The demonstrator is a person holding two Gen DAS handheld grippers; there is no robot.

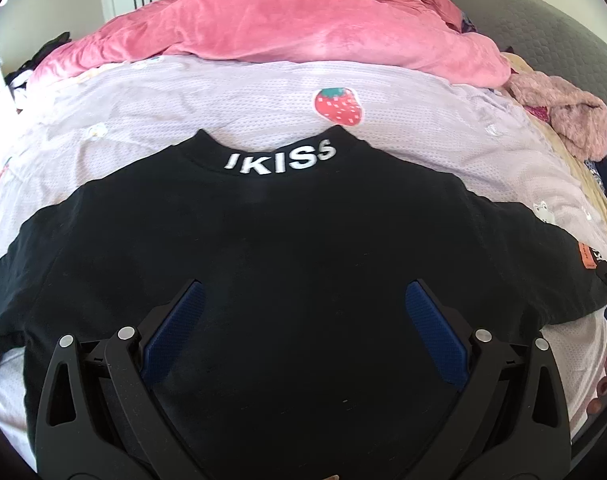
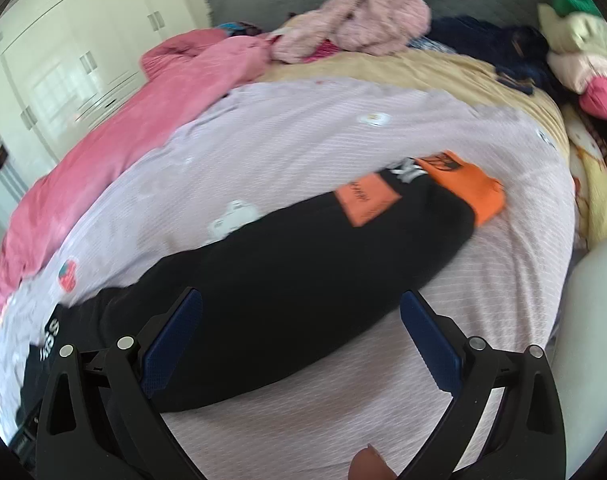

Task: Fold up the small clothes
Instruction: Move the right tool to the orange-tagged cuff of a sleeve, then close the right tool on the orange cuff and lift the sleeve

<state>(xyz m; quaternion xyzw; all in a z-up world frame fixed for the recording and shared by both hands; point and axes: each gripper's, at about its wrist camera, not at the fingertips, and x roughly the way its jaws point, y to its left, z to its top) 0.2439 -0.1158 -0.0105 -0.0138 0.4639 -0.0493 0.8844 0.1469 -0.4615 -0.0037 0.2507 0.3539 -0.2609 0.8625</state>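
A small black shirt [image 1: 287,248] lies flat on the lilac bedsheet [image 1: 207,104], its collar with white letters [image 1: 281,158] pointing away from me. My left gripper [image 1: 303,296] hovers open over the shirt's lower middle, nothing between its blue pads [image 1: 175,332]. In the right wrist view the shirt's long black sleeve [image 2: 303,264] stretches to the right and ends in an orange cuff [image 2: 475,184] with an orange patch [image 2: 365,198]. My right gripper [image 2: 301,308] stands open above the sleeve near the shoulder, holding nothing.
A pink quilt [image 1: 295,32] is bunched across the far side of the bed. A fluffy pink garment [image 2: 359,20] and dark clothes [image 2: 499,44] lie by the grey headboard [image 1: 543,24]. A white wardrobe [image 2: 71,52] stands to the left. A fingertip [image 2: 367,464] shows at the bottom edge.
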